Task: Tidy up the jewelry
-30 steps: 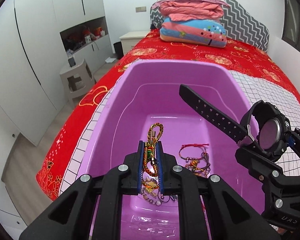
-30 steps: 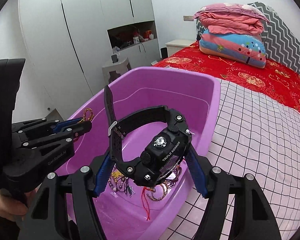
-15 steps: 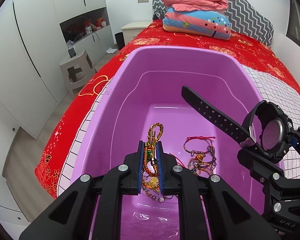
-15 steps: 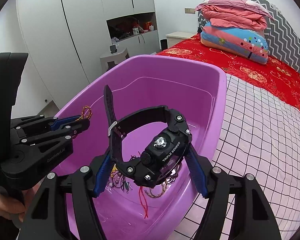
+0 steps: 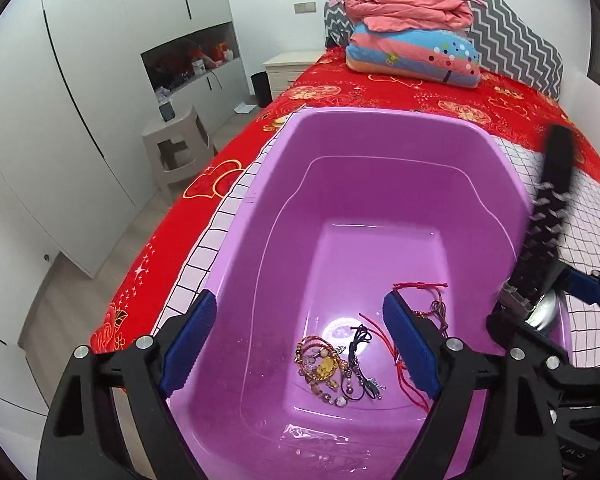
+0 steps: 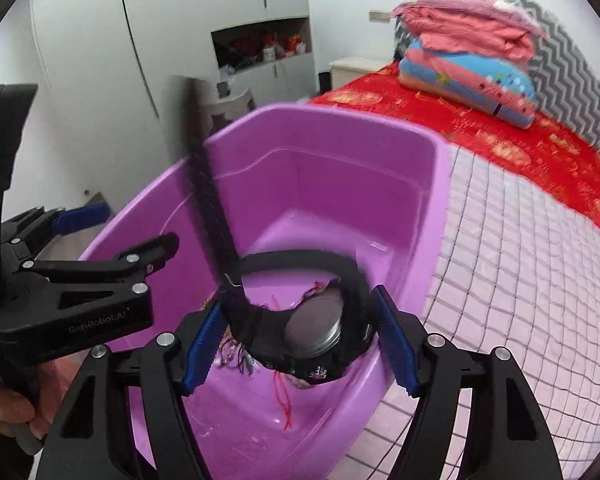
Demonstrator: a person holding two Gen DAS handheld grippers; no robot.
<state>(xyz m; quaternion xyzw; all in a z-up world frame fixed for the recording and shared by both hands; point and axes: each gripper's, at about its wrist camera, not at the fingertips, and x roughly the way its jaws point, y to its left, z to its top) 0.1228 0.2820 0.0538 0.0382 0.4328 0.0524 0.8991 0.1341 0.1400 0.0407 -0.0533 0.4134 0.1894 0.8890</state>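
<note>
Purple plastic tub [image 5: 260,200] fills my view; my left gripper [image 5: 300,344] has just sprung wide with nothing between its pads, the braided bracelet [image 5: 320,364] lying on the tub floor among other strings. At three o'clock my right gripper [image 6: 296,344] pinches the black watch [image 6: 312,340], its strap [image 6: 212,208] blocking the rim.

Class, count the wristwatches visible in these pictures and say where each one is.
1. The black wristwatch sits between the right gripper's pads, above the purple tub. Others could be hidden among the jewelry.

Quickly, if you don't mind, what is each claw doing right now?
Left claw: has just been opening, open and empty above the purple tub.
Right claw: the black watch sits between its pads; whether they grip cannot be told.
</note>
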